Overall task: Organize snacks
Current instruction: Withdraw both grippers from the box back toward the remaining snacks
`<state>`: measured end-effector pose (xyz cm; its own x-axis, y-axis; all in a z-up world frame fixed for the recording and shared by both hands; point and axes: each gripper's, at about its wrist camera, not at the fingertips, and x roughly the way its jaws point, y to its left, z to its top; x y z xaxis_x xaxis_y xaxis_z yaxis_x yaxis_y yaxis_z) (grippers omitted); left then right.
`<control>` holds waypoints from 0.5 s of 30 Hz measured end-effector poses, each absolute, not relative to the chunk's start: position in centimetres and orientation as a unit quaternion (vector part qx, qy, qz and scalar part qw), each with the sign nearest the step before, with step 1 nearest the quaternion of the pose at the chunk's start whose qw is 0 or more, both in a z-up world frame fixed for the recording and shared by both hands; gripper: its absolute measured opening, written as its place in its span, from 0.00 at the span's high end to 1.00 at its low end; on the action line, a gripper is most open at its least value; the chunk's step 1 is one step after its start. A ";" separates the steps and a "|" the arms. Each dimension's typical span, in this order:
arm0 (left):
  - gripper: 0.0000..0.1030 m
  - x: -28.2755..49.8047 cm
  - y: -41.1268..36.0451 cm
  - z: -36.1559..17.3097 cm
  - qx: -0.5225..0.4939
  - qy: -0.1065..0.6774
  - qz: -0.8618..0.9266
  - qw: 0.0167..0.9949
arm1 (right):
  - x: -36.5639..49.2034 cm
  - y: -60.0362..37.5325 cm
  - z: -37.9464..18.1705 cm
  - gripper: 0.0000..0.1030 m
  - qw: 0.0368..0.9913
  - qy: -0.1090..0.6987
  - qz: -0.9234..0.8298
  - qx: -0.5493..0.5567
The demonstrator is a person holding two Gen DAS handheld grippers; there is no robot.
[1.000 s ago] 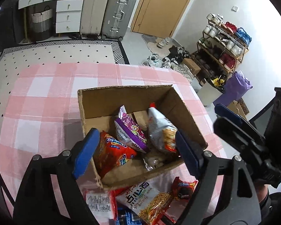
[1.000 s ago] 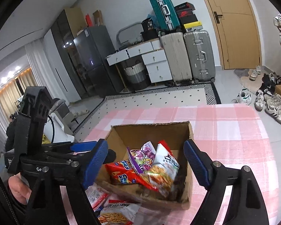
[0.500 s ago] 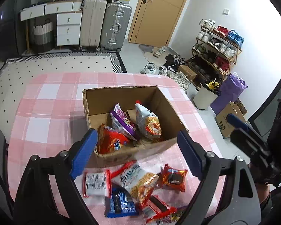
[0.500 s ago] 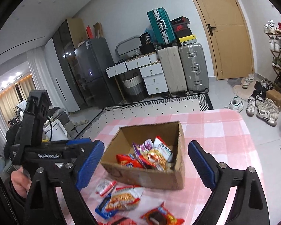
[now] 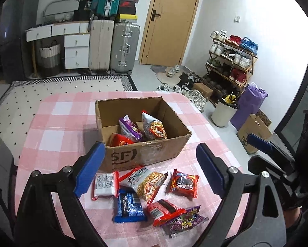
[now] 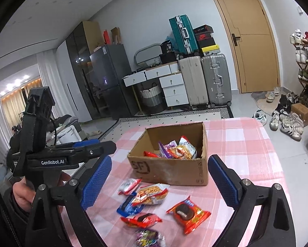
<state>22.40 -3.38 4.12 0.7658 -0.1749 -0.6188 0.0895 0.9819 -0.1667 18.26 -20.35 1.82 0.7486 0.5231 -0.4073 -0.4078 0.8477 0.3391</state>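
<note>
An open cardboard box stands on the pink checked tablecloth with several snack packets inside. Loose packets lie in front of it: a white and red one, a noodle snack bag, a blue cookie pack, a red cookie pack, another red pack and a purple candy bag. My left gripper is open and empty above the loose packets. My right gripper is open and empty, also back from the box.
The left gripper's body and the hand holding it show at the left of the right wrist view. Beyond the table are a dotted rug, suitcases, drawers, a door, a shoe rack and a white bin.
Both grippers have pulled back and up from the box. The loose packets in front of the box have come into full view. Both stay open and empty.
</note>
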 end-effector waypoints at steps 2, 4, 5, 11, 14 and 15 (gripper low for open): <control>0.11 21.2 -3.3 4.3 -0.067 0.329 -0.070 0.939 | 17.3 -20.1 1.8 0.06 0.928 0.251 0.252 0.115; 0.03 19.7 -3.3 4.5 -0.069 0.323 -0.063 0.942 | 17.0 -19.9 1.9 0.06 0.927 0.253 0.253 0.116; 0.01 19.3 -3.2 4.5 -0.070 0.321 -0.061 0.943 | 16.6 -19.8 1.8 0.06 0.926 0.254 0.255 0.117; 0.01 16.3 -2.7 4.6 -0.076 0.310 -0.054 0.946 | 14.0 -19.3 1.0 0.05 0.923 0.262 0.261 0.110; 0.01 15.2 -2.5 4.2 -0.085 0.312 -0.052 0.945 | 13.0 -19.1 0.3 0.05 0.920 0.271 0.261 0.109; 0.01 14.7 -2.4 4.0 -0.087 0.313 -0.052 0.944 | 12.8 -19.0 0.1 0.05 0.920 0.273 0.261 0.108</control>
<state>14.72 -2.38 3.97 0.7982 -0.1531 -0.5826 0.0437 0.9793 -0.1974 12.79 -19.03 0.11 0.7145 0.5392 -0.4457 -0.4208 0.8402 0.3420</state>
